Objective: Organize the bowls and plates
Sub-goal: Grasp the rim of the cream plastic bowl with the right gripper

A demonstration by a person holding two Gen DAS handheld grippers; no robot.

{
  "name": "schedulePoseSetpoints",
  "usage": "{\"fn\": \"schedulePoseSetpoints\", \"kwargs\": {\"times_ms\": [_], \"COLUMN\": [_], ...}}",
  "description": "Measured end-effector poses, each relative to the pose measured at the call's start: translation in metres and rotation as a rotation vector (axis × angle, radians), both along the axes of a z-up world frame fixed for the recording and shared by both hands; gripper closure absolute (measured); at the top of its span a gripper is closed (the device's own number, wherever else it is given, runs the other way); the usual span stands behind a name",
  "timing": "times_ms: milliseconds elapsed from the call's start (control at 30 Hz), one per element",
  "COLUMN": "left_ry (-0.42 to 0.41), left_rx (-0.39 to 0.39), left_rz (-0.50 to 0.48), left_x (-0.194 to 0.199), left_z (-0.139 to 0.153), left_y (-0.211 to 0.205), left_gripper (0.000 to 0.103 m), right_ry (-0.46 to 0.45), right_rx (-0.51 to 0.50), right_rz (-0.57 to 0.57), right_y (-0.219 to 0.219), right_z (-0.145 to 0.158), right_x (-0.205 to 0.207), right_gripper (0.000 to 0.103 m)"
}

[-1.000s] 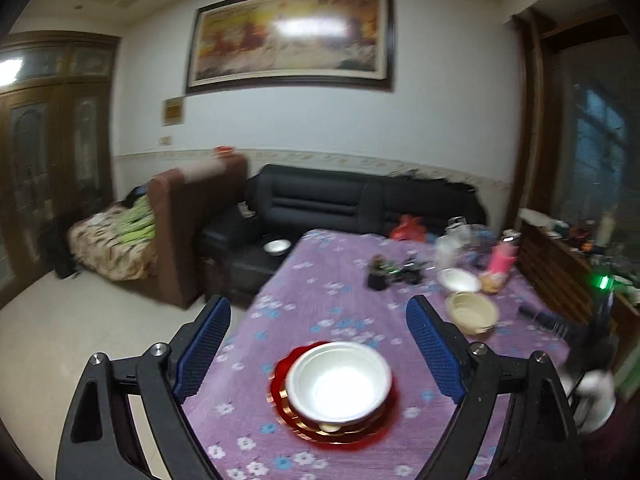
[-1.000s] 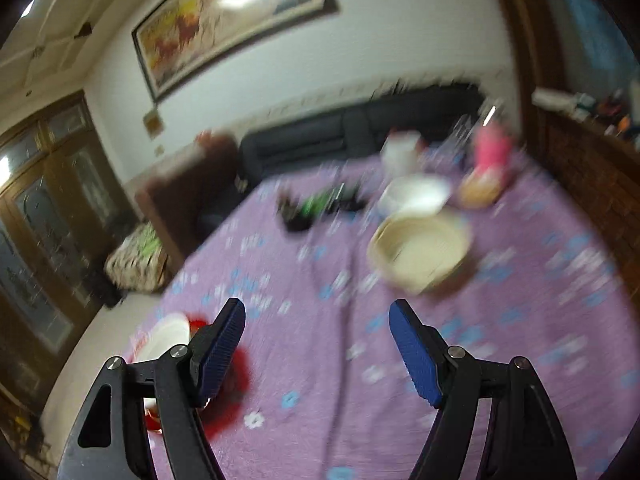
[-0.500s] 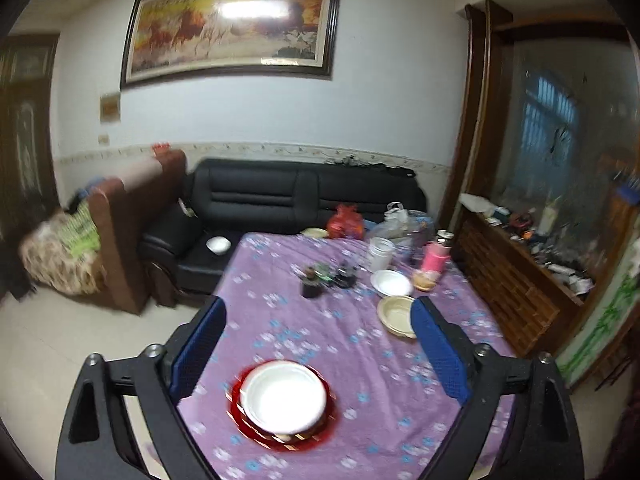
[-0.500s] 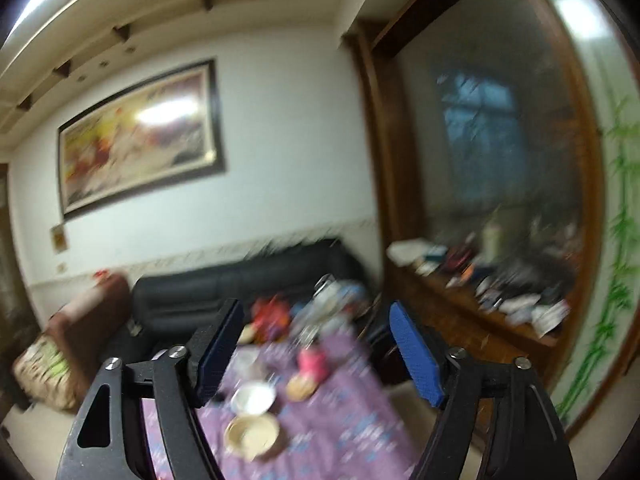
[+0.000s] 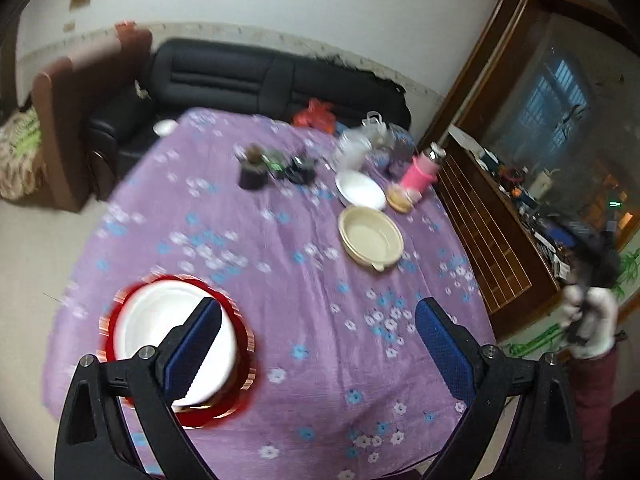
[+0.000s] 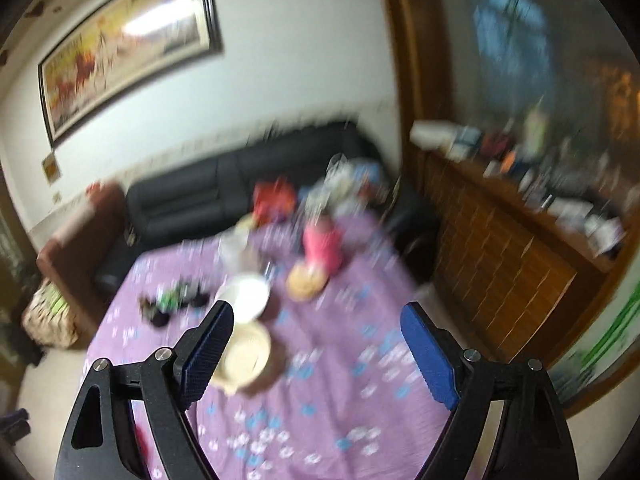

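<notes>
On the purple floral tablecloth [image 5: 280,300], four dishes are showing: one white bowl [image 5: 160,332] sitting on one red plate [image 5: 236,408] at the near left, one beige bowl [image 5: 370,237] and one white plate [image 5: 360,190] farther off, just apart. Left gripper [image 5: 316,344] is hanging spread wide, gripping nothing. Right gripper [image 6: 316,356] is opening, nothing between its jaws.

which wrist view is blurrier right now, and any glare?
Right wrist view: heavy motion smear, the pink bottle and sideboard are streaks, and glare washes out the painting. Left wrist view: sharper, the beige bowl reads cleanly, though the white bowl on the red plate shows ghosted edges. Both bend straight lines, fisheye.
</notes>
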State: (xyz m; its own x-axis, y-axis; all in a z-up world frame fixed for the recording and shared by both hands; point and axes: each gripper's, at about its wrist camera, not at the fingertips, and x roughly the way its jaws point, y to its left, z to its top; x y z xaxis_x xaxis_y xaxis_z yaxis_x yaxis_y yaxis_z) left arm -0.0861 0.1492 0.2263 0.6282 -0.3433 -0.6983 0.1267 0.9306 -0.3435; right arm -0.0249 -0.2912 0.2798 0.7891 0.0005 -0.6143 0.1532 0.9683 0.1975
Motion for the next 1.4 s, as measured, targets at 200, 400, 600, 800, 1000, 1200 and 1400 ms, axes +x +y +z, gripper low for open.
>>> {"fn": "schedulePoseSetpoints", "kwargs": {"times_ms": [200, 400, 600, 800, 1000, 1200, 1400], "left_ry": [-0.032, 0.005, 0.028, 0.036, 0.035, 0.054, 0.029], "left_rx": [0.056, 0.131, 0.143, 0.138, 0.118, 0.108, 0.117], "left_rz": [0.060, 0.078, 0.099, 0.072, 0.047, 0.009, -0.020], "left_x": [0.009, 0.011, 0.014, 0.019, 0.024, 0.027, 0.017], "left_z": [-0.053, -0.082, -0.091, -0.095, -0.099, -0.108, -0.110], "left_y": [-0.022, -0.022, -0.014, -0.020, -0.030, -0.051, -0.066], "left_gripper": [0.006, 0.006, 0.006, 0.006, 0.006, 0.006, 0.006], "right_ry": [0.188, 0.321, 0.363, 0.371, 0.420, 0.355, 0.135], "right_rx": [0.167, 0.275, 0.280, 0.399, 0.466, 0.421, 0.429], "right_rz": [0.092, 0.084, 0.076, 0.154, 0.288, 0.360, 0.272], "right_y": [0.036, 0.067, 0.084, 0.084, 0.081, 0.097, 0.090], "right_z": [-0.138, -0.228, -0.264, -0.268, -0.250, -0.249, -0.254], "right_x": [0.058, 0.109, 0.139, 0.130, 0.084, 0.054, 0.046], "right_gripper": [0.024, 0.039, 0.056, 0.091, 0.092, 0.079, 0.060]}}
